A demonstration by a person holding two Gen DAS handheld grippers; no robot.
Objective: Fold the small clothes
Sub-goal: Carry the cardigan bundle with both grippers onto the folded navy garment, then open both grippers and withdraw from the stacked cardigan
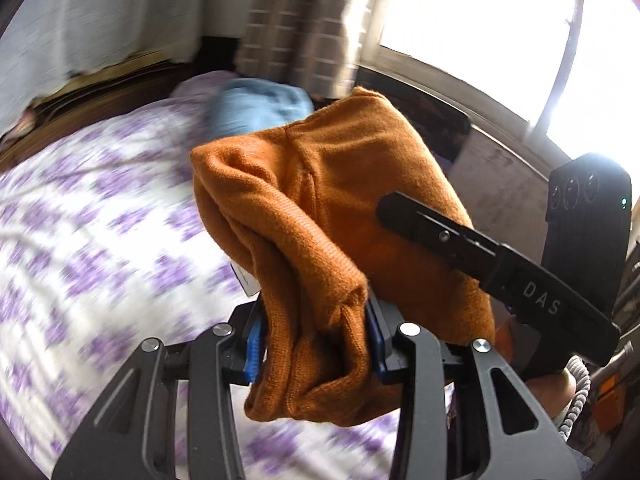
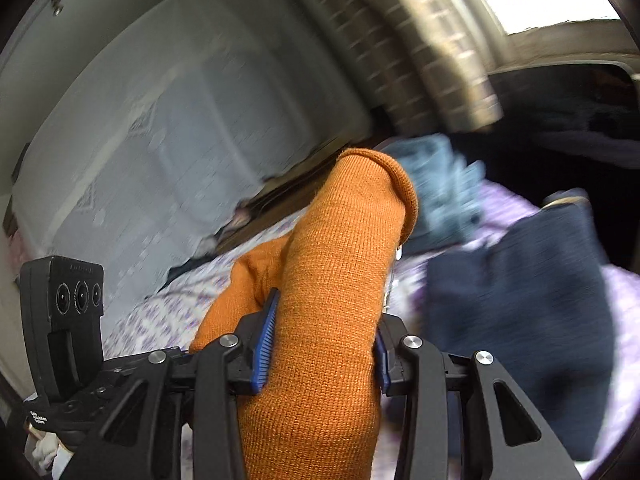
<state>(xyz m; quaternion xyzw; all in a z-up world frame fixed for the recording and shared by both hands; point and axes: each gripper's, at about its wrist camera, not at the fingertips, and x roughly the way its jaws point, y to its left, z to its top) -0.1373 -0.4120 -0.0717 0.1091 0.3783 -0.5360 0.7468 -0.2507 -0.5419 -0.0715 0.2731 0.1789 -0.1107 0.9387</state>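
- L gripper (image 1: 314,344) & R gripper (image 2: 322,344) both clamping on the folded orange knit garment (image 1: 320,200), carrying it above the floral bedsheet (image 1: 80,220).
- Knit looking soft, light, floppy; bundle sagging beyond the pads.
- Gripping thick folded edges is best, so layers aren't slipping apart.

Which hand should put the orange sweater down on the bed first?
Probably left: the left gripper looks down at open bedsheet. The right gripper, also clamping the orange sweater, faces other clothes.
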